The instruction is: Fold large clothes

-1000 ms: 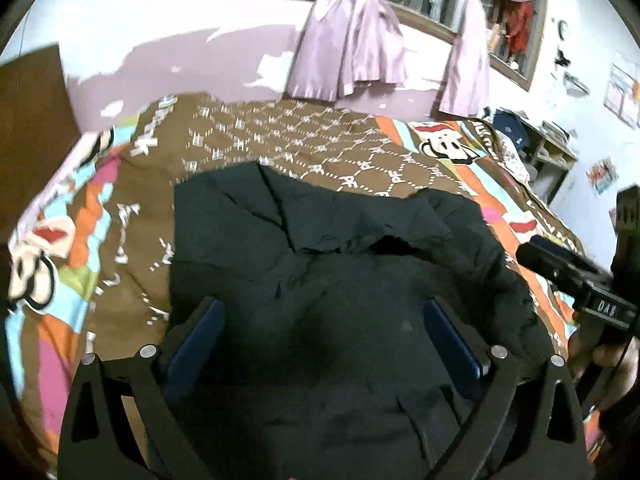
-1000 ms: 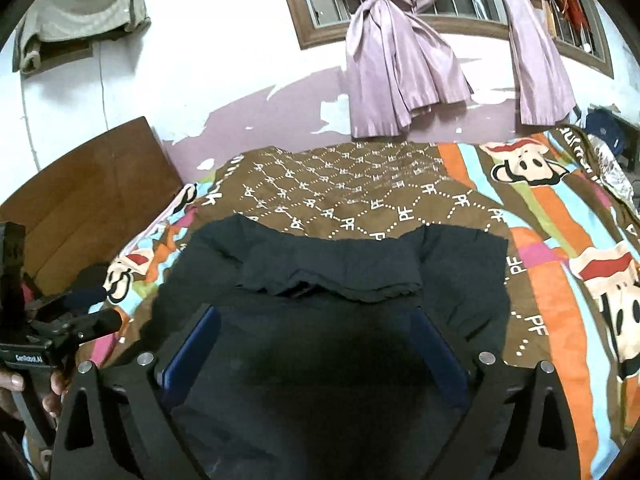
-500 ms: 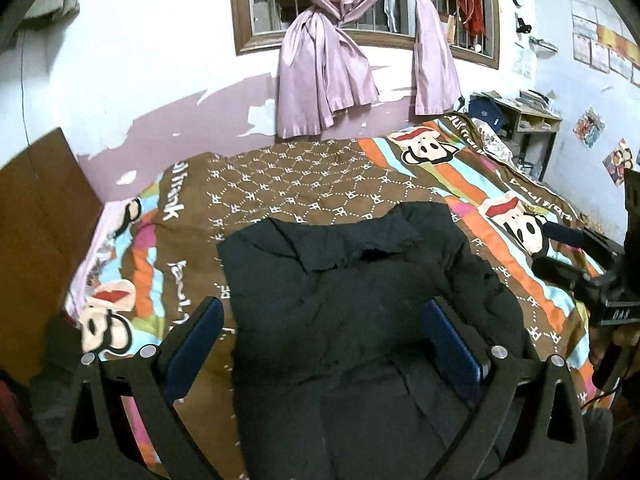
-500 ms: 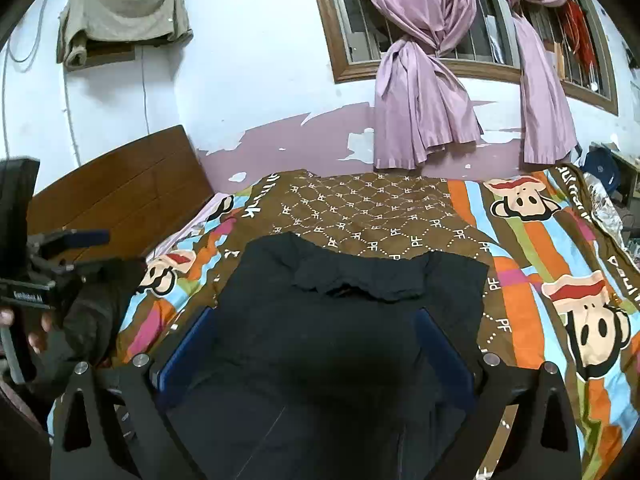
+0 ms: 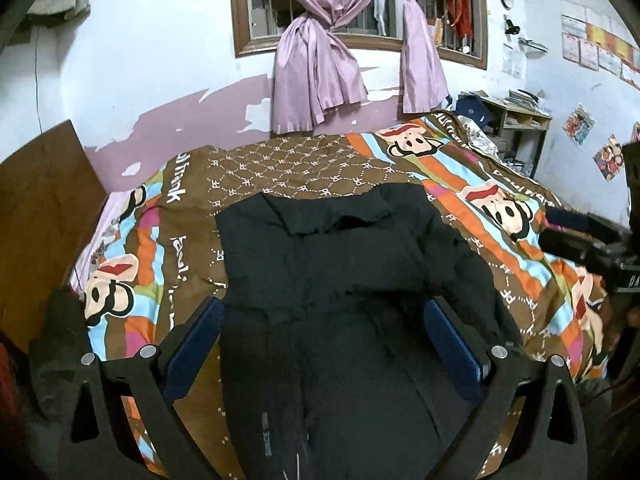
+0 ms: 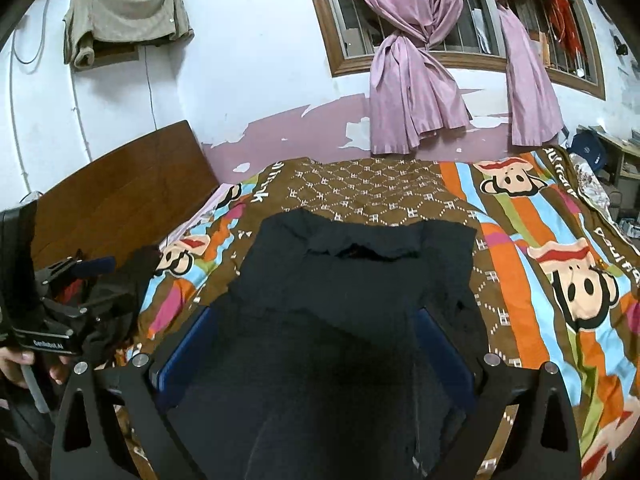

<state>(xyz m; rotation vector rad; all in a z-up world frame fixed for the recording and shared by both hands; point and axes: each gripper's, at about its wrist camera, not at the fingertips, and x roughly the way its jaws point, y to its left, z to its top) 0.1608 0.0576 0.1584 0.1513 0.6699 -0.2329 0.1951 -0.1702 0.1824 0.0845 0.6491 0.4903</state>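
A large black garment point(image 5: 344, 288) lies spread on the bed, its collar end toward the far wall; it also shows in the right wrist view point(image 6: 352, 320). My left gripper point(image 5: 324, 320) is open and empty, held above the garment's near half. My right gripper point(image 6: 316, 340) is open and empty above the same garment. In the left wrist view the right gripper point(image 5: 580, 240) shows at the right edge. In the right wrist view the left gripper point(image 6: 60, 304) shows at the left edge, held in a hand.
The bed has a brown and striped cartoon-monkey cover point(image 5: 492, 208). A wooden headboard point(image 6: 112, 200) stands at the left. Dark clothes point(image 6: 116, 292) lie piled at the bed's left side. A window with pink curtains point(image 5: 320, 72) is behind. A cluttered desk point(image 5: 508, 120) stands at the far right.
Both grippers have pulled back and up from the garment. More of the bed, wall and window shows now. The garment lies as before.
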